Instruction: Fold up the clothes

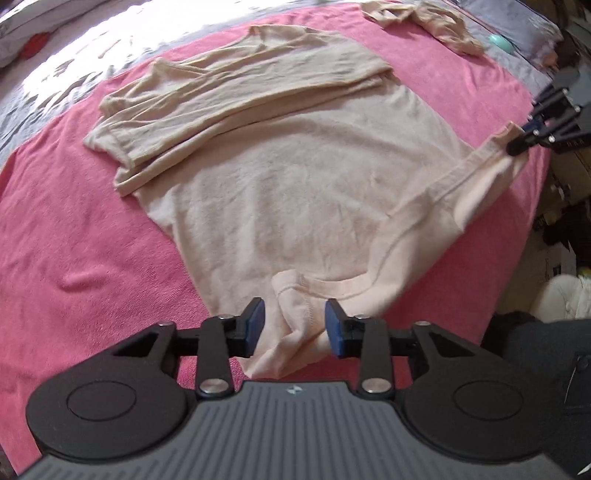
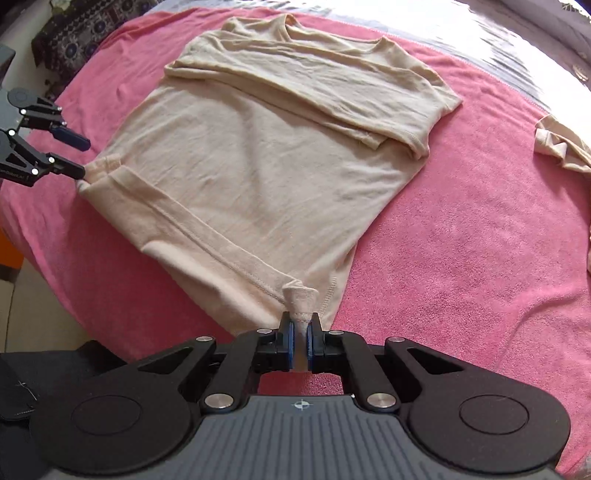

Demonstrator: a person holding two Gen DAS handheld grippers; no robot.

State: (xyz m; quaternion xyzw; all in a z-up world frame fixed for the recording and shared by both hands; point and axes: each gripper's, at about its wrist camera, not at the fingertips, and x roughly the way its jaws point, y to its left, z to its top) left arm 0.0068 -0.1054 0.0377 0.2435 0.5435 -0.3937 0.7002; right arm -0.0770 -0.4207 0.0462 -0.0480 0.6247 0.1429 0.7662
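A beige long-sleeved shirt lies flat on a pink blanket, its sleeves folded across the far end. It also shows in the right wrist view. My left gripper is open, its jaws on either side of one hem corner without pinching it; it appears at the left of the right wrist view. My right gripper is shut on the other hem corner, lifted slightly; it shows at the right edge of the left wrist view.
A second beige garment lies crumpled at the blanket's far edge, also in the right wrist view. A grey sheet lies beyond the blanket. A teal object sits near it. The bed edge and floor are beside me.
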